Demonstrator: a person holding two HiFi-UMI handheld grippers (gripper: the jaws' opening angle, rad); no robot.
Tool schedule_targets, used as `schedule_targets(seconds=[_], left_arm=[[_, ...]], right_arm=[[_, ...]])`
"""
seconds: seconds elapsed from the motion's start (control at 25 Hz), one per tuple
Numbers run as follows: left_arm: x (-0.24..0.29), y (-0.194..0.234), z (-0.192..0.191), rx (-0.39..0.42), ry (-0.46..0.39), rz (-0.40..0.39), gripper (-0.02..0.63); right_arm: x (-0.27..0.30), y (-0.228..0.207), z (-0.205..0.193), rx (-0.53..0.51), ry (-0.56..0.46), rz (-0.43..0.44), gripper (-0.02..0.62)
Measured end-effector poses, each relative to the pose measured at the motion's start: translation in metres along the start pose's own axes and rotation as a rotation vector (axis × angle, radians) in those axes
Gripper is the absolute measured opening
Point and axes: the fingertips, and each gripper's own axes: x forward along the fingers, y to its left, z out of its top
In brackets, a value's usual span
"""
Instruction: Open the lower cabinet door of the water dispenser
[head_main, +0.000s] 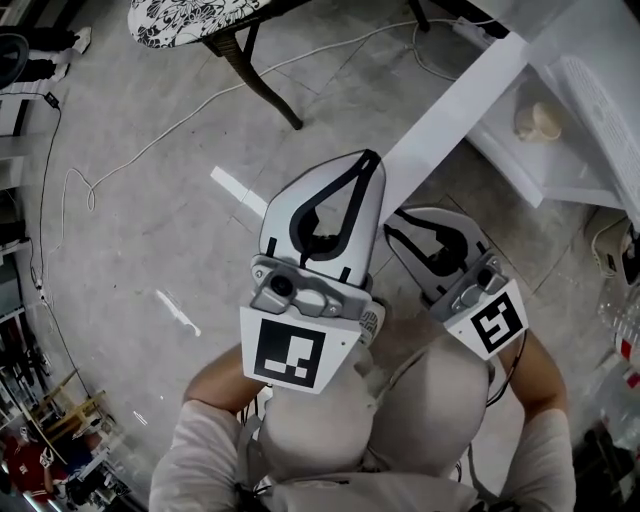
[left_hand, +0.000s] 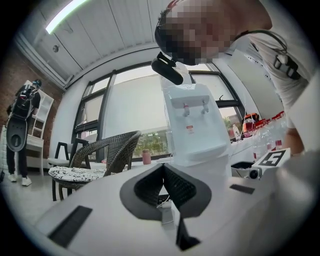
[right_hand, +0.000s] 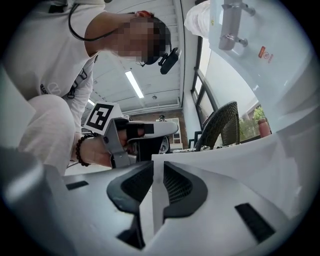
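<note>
White plastic covered nearly everything that mattered, and almost none of it carried readable print. On the water dispenser (left_hand: 192, 125), in the left gripper view, a small red label (left_hand: 190, 129) sat below the two taps (left_hand: 186, 107), too small to read. The right gripper view caught a similar red sticker (right_hand: 262, 51) at 1 o'clock, equally illegible. Black-and-white square markers (head_main: 290, 355) on the two cubes were the only other printing.

In the head view the cabinet door (head_main: 455, 105) stood open, showing as a long white bar running from mid-frame toward 1 o'clock. Its free end was hidden behind the left claw (head_main: 372, 160). The open cabinet (head_main: 560, 150) was cut off by the frame's right edge, with a pale cup (head_main: 540, 120) on its shelf.

The right claw (right_hand: 154, 167) had the door's edge standing upright between its pads, the panel spreading away toward 3 o'clock. The pads appeared to pinch it, though the fisheye view left a sliver of doubt. The left claw was closed tip to tip with nothing gripped, and the dispenser rose at 12 o'clock beyond it. In the head view it lay just beside the right claw, at that claw's 9 o'clock.
</note>
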Motion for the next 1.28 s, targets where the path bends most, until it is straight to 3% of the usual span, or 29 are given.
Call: schedule_targets(seconds=[0.28, 0.56, 0.72, 1.0, 1.28], left_arm=[[-0.001, -0.001, 0.008, -0.010, -0.030, -0.007, 0.006], [0.008, -0.027, 0.013, 0.011, -0.018, -0.072, 0.006], [0.012, -0.032, 0.024, 0.013, 0.002, -0.064, 0.006], [0.006, -0.035, 0.109, 0.035, 0.010, -0.058, 0.006], [-0.006, -0.032, 0.279, -0.002, -0.014, -0.066, 0.006]], right_arm=[[-0.035, -0.005, 0.007, 0.028, -0.010, -0.067, 0.034], [-0.102, -0.036, 0.036, 0.016, -0.019, -0.261, 0.015], [-0.146, -0.044, 0.060, -0.012, -0.001, -0.384, 0.015], [-0.209, -0.046, 0.171, 0.014, 0.001, -0.642, 0.015], [-0.229, -0.023, 0.359, -0.002, -0.019, -0.828, 0.016]])
